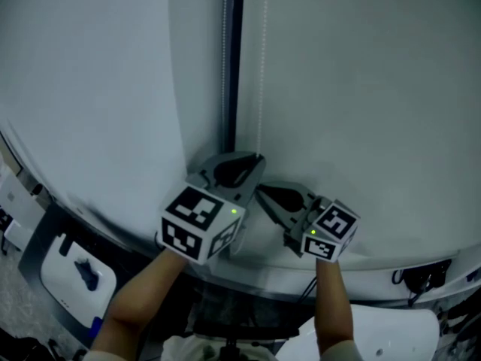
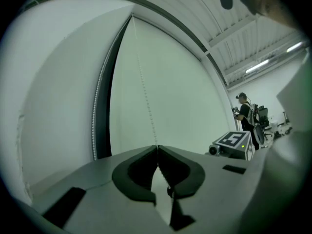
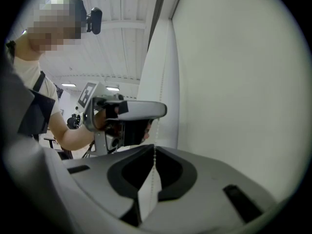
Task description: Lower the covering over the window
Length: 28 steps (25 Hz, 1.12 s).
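A white roller blind [image 1: 361, 89] covers the window, with a second white panel [image 1: 90, 89] to its left and a dark gap [image 1: 233, 51] between them. A thin bead chain [image 1: 261, 66] hangs just right of the gap. My left gripper [image 1: 258, 158] is shut on the bead chain [image 2: 144, 96], which runs straight down into its closed tips [image 2: 157, 147]. Just below it, my right gripper [image 1: 258, 189] is shut on the same chain [image 3: 157, 130], which passes through its tips [image 3: 155, 148]. The left gripper [image 3: 131, 112] shows directly above the right one in the right gripper view.
A ledge [image 1: 263, 277] runs below the blinds. A white device [image 1: 75, 277] sits on the floor at lower left, and dark cables [image 1: 421, 277] lie at lower right. A second bead chain [image 2: 99, 111] lines the gap. A person [image 2: 245, 113] stands far off.
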### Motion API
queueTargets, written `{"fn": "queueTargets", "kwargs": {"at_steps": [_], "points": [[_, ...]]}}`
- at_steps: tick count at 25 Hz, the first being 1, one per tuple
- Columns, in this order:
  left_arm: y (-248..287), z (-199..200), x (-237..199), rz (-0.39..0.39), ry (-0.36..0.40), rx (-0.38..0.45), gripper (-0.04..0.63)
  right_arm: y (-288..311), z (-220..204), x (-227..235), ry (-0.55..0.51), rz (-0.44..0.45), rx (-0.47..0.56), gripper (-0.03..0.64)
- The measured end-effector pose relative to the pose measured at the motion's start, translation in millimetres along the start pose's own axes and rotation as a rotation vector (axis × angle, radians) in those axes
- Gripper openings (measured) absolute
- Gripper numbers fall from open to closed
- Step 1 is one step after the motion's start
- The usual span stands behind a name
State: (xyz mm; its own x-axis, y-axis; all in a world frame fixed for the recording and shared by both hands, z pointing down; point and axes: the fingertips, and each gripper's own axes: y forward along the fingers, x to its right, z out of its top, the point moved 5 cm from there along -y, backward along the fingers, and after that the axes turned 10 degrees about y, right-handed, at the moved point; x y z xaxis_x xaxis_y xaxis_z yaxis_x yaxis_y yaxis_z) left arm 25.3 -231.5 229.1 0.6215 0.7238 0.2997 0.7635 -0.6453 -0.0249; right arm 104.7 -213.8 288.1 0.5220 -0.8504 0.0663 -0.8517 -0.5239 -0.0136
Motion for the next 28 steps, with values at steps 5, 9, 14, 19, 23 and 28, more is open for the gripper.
{"fn": "queueTargets", "kwargs": {"at_steps": [5,9,14,19,23,28], "points": [[0.4,4.7,2.8,-0.008,0.111,-0.004,0.023,2.7,0.2,-0.3,-0.015,-0.037,-0.011,0.018],[0.7,1.8,1.0,-0.001,0.195,-0.028,0.018,-1.7,3.3,2.1,-0.007,-0.054,0.006,0.023],[-0.2,-2.2,5.0,-0.007,0.252,-0.051,0.017,-26.5,42.2,17.3,0.162,-0.02,0.217,0.074],[-3.1,-23.9,20.3,-0.033,0.256,-0.095,0.017,-20.7,91.7,10.2,0.115,-0.022,0.292,0.114],[-6.6,-54.4,35.1,-0.054,0.249,-0.137,0.017,-3.1,122.4,0.5,0.05,0.003,0.289,0.14],[-4.9,-88.2,53.3,-0.075,0.246,-0.171,0.017,16.3,153.6,-8.9,-0.063,0.031,0.23,0.155]]}}
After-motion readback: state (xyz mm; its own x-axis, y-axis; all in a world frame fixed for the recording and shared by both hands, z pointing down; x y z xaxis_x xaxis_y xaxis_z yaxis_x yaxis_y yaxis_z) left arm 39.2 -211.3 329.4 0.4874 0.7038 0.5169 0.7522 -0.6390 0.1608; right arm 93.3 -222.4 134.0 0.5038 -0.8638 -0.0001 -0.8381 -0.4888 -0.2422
